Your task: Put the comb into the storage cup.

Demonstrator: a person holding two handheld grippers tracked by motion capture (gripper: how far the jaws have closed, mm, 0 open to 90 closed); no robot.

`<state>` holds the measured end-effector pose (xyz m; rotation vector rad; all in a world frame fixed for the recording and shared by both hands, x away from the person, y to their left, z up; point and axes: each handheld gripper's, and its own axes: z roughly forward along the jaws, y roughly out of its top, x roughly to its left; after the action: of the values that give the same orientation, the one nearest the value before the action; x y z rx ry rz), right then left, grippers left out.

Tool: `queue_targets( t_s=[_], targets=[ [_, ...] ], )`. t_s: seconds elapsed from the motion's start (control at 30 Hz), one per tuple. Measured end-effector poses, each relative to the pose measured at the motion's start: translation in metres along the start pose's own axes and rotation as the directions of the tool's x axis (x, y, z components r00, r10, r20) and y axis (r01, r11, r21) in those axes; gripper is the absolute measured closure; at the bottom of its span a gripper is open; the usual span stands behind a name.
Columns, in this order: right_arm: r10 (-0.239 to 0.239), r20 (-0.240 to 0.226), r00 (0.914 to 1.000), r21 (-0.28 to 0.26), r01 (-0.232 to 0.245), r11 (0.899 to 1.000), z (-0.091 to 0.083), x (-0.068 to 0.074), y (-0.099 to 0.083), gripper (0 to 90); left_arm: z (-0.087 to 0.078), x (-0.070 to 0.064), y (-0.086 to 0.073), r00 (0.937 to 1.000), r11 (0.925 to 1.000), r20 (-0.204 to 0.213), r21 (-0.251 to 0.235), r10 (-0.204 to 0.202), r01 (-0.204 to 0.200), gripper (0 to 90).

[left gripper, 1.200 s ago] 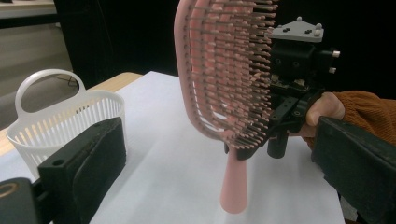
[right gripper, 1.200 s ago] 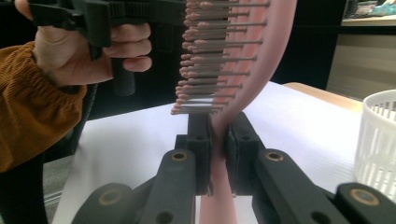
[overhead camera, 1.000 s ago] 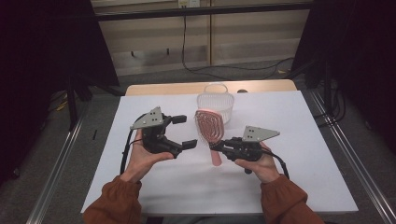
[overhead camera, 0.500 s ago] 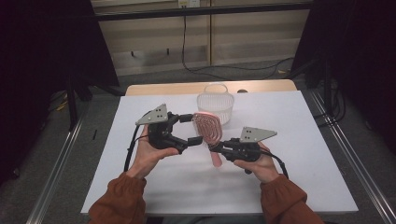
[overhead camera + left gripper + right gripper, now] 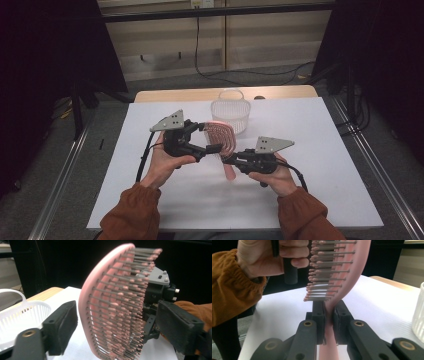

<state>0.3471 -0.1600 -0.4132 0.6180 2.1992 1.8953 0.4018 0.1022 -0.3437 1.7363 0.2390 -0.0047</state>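
Item: pink hairbrush [image 5: 223, 137], paddle type, with grey pins tipped pink; held in the air above the white table [image 5: 320, 150], near its middle, just in front of the basket. Brush head [image 5: 110, 302] stands on edge, its pins facing the left hand. Right tongs [image 5: 231, 159]: clenched on the brush's neck, just below the head; in the right gripper view both black jaws press the pink stem [image 5: 328, 322] from either side, and the stem runs down between them. Left tongs [image 5: 210, 137]: released, jaws spread wide to either side of the brush head; in the left gripper view one pad [image 5: 62, 325] stands clear of the smooth back of the head, the other pad [image 5: 178, 327] clear of the pin tips, neither touching. Left hand [image 5: 165, 162] and right hand [image 5: 272, 175] grip the tool bodies; rust-orange sleeves [image 5: 132, 215] enter from the near edge. Also present: white slatted basket [image 5: 231, 111] with hoop handle, upright on the table beyond the brush, apart from it; wooden tabletop edge [image 5: 165, 95] showing past the white sheet at the far side.
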Motion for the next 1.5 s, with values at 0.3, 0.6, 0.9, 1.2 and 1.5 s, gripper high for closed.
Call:
queue_targets(
  t_s=[0.3, 0.6, 0.9, 1.2, 1.5],
  targets=[
    [-0.003, -0.042, 0.9991, 0.004, 0.003, 1.0, 0.0044, 0.0032, -0.0006, 82.0, 0.0038, -0.002, -0.0023, 0.9988, 1.0, 0.049, 0.007, -0.001, 0.0, 29.3],
    [0.013, -0.075, 0.9971, -0.009, -0.014, 1.0, 0.0055, 0.004, -0.0011, 82.0, 0.0057, -0.0023, -0.0025, 0.9972, 1.0, 0.075, -0.007, -0.002, 0.003, 43.7],
    [0.016, -0.08, 0.9967, -0.008, -0.016, 1.0, 0.0051, 0.0037, -0.0012, 81.9, 0.0053, -0.0034, -0.002, 0.995, 0.9997, 0.099, -0.013, -0.018, 0.019, 49.2],
    [0.02, -0.076, 0.9969, -0.01, -0.02, 1.0, 0.0044, 0.002, -0.0015, 80.8, 0.005, -0.0046, -0.0014, 0.9945, 0.9997, 0.103, -0.013, -0.019, 0.021, 55.8],
    [0.021, -0.066, 0.9976, 0.001, -0.021, 1.0, 0.0056, 0.003, -0.0005, 75.8, 0.005, -0.0056, -0.0009, 0.9953, 0.9994, 0.095, -0.03, -0.015, 0.018, 62.7]
  ],
)
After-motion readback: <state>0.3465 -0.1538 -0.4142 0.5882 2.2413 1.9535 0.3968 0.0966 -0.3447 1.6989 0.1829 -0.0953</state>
